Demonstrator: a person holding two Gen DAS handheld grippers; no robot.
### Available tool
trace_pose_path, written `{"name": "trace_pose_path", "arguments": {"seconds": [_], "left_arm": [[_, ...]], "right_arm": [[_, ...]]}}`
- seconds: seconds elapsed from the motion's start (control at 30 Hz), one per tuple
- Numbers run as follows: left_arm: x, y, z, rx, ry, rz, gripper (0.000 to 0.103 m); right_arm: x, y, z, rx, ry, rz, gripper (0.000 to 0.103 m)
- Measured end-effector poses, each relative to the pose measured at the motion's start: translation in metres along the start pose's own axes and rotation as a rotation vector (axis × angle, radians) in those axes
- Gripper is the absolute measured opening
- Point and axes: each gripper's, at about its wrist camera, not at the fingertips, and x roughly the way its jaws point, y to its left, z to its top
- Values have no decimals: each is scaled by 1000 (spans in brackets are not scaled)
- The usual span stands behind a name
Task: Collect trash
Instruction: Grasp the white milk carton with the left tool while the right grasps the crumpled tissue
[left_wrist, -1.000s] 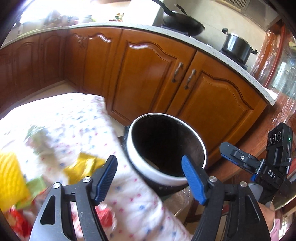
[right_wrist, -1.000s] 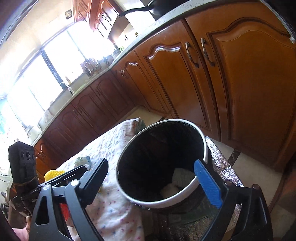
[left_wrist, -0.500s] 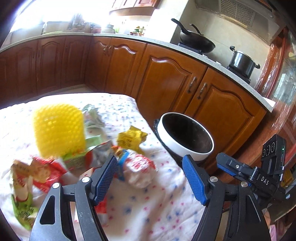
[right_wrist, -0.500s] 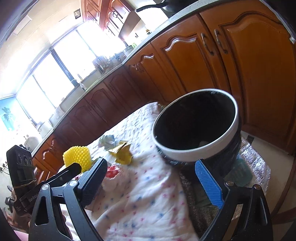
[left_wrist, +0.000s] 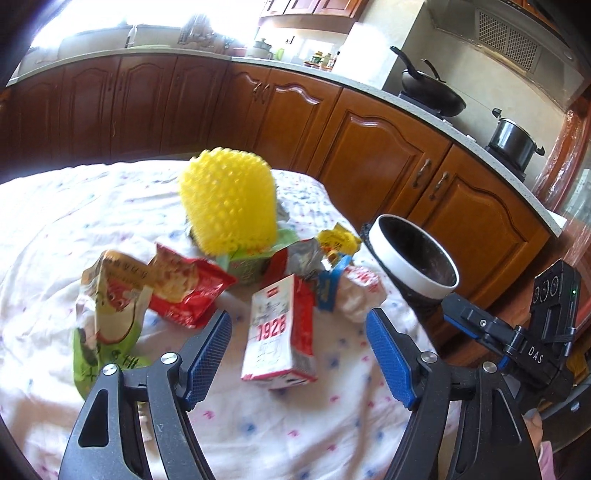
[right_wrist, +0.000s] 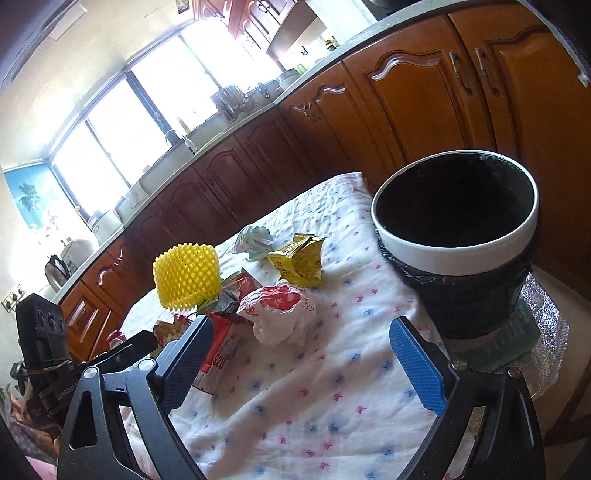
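A pile of trash lies on the white patterned tablecloth (left_wrist: 55, 229): a red-and-white "1928" carton (left_wrist: 279, 334), a red snack bag (left_wrist: 184, 286), a green-and-white pouch (left_wrist: 107, 317), a yellow foam net (left_wrist: 229, 199), a yellow wrapper (right_wrist: 297, 258) and a crumpled white-and-red wrapper (right_wrist: 279, 312). The black bin with a white rim (right_wrist: 458, 236) stands at the table's right edge; it also shows in the left wrist view (left_wrist: 413, 258). My left gripper (left_wrist: 297, 354) is open and empty just before the carton. My right gripper (right_wrist: 301, 365) is open and empty, near the crumpled wrapper.
Brown wooden cabinets (left_wrist: 369, 147) under a stone counter run behind the table. A wok (left_wrist: 432, 96) and a pot (left_wrist: 511, 140) sit on the stove. A crumpled grey paper (right_wrist: 255, 240) lies at the table's far side.
Both grippers have pulled back from over the bin and swung left toward the trash pile. Both stayed open and empty.
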Motion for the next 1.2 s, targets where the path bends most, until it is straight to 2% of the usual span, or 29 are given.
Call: {"name": "trace_pose_path", "arguments": {"seconds": [0.17, 0.43, 0.5, 0.57, 0.67, 0.7, 0.73, 0.9, 1.2], "left_arm": [[0, 7, -3, -24, 46, 1, 76], [26, 20, 6, -46, 142, -26, 76], [33, 20, 8, -46, 161, -27, 76], [39, 21, 10, -48, 171, -27, 76], [46, 23, 10, -51, 185, -33, 68], [48, 23, 10, -46, 191, -39, 52], [49, 23, 10, -41, 200, -45, 52], [43, 19, 6, -20, 176, -44, 51], [24, -9, 7, 40, 105, -59, 51]], "right_arm": [[16, 16, -5, -64, 15, 12, 97], [49, 17, 1, -56, 74, 67, 95], [59, 15, 3, -51, 92, 76, 92], [67, 12, 4, -39, 108, 87, 89], [78, 8, 4, -25, 136, 95, 71], [80, 7, 4, -22, 144, 93, 56], [82, 7, 3, -24, 150, 84, 44], [68, 7, -1, -42, 131, 75, 33], [18, 5, -2, -45, 47, 61, 31]]}}
